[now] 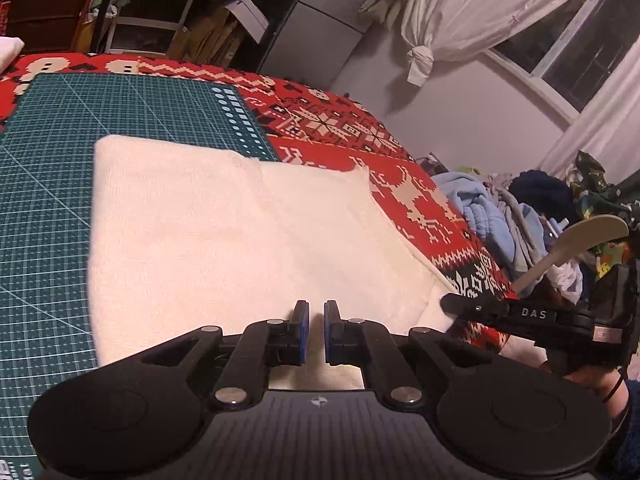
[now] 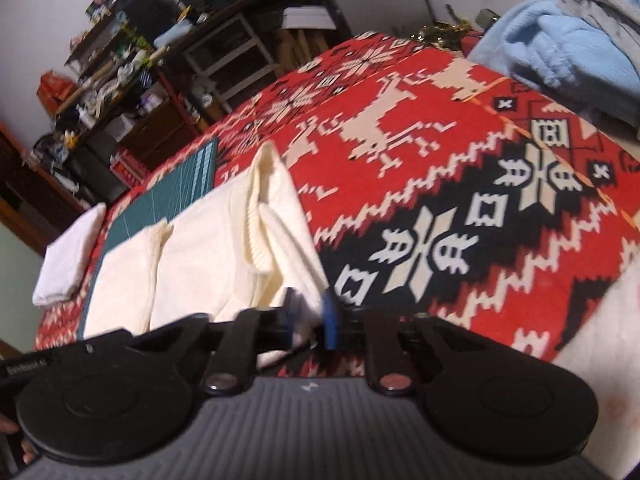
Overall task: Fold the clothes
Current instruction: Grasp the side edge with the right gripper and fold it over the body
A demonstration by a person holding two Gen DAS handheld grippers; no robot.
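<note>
A cream knit garment (image 1: 224,224) lies folded flat, partly on the green cutting mat (image 1: 60,152) and partly on the red patterned blanket (image 1: 344,132). My left gripper (image 1: 316,320) hovers over its near edge with the jaws a narrow gap apart and nothing between them. My right gripper (image 2: 310,312) is closed on the garment's (image 2: 224,240) near right corner and lifts that edge off the blanket (image 2: 440,184). The right gripper also shows in the left wrist view (image 1: 452,304), at the garment's right corner.
A pile of clothes (image 1: 520,216), blue, grey and dark, sits at the blanket's right end; it also shows in the right wrist view (image 2: 560,40). A folded white cloth (image 2: 68,260) lies left of the mat. Cluttered shelves (image 2: 120,80) stand behind.
</note>
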